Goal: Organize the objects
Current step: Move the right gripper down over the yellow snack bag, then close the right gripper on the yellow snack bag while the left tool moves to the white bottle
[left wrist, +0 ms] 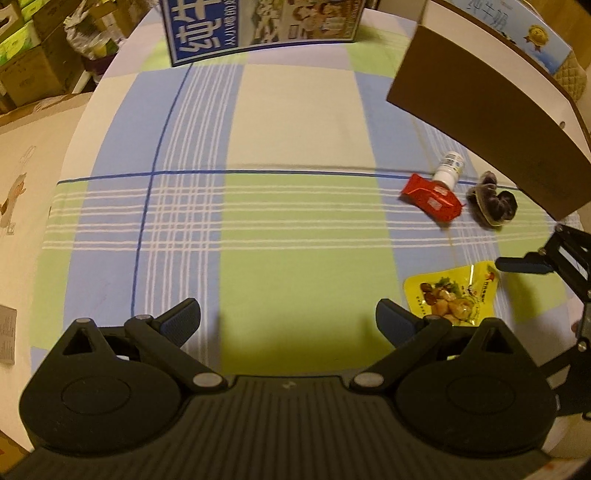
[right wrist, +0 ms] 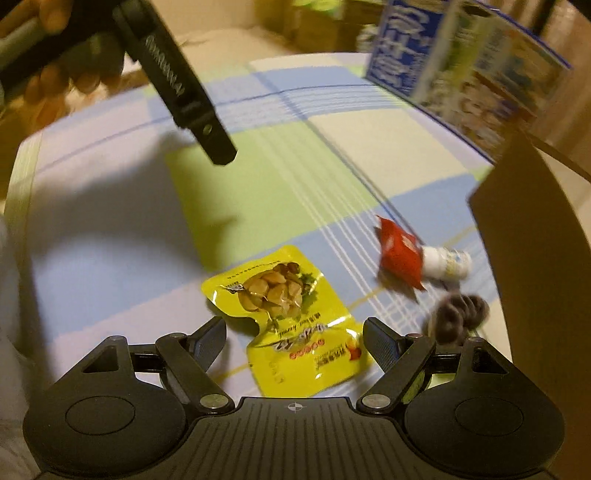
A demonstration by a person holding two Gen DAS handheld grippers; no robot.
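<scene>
Grippers spread wide over four loose items beside an open box.

Right gripper (right wrist: 294, 338) hangs over the near end of the yellow pouch (right wrist: 291, 325), jaws wide apart and empty, one on each side of it, probably lined up so closing would pinch the pouch first since it lies nearest. Left gripper (left wrist: 288, 319) is also wide and empty over bare cloth (left wrist: 295, 122), likely parked clear of the work; in its view the pouch sits at four o'clock. Farther out, at about two o'clock in both views, the red packet (right wrist: 400, 254) leans against the white bottle (right wrist: 448, 264), with the dark scrunchie (right wrist: 458, 317) just beside them. All three cluster near the brown flap of the box (left wrist: 480, 122), seemingly their destination. Beyond, at twelve o'clock, a blue carton (left wrist: 258, 26) stands at the table's far edge.
</scene>
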